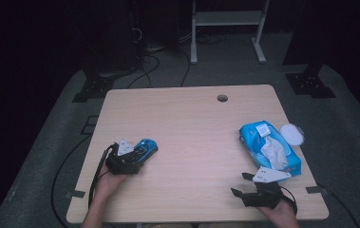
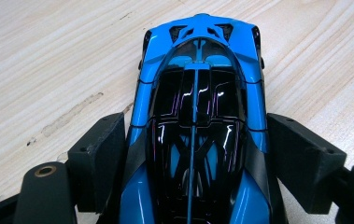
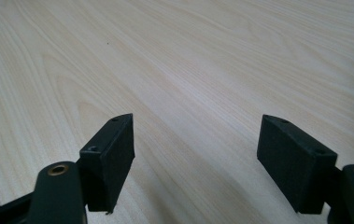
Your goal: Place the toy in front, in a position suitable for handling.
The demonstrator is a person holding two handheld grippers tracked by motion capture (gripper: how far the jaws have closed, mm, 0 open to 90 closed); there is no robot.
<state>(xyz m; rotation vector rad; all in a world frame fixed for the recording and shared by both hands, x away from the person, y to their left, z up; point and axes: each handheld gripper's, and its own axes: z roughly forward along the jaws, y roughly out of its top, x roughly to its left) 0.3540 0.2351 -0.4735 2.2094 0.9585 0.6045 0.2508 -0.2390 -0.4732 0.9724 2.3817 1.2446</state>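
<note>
Toy car, blue and black, sits on the table near its left front edge, roof up. Left gripper straddles the car from behind; in the left gripper view both pads lie flush against the car's flanks, pinching it. Right gripper rests at the right front edge, jaws spread wide over bare wood, nothing between them. Wipes pack lies just beyond it, a white lid beside the pack.
</note>
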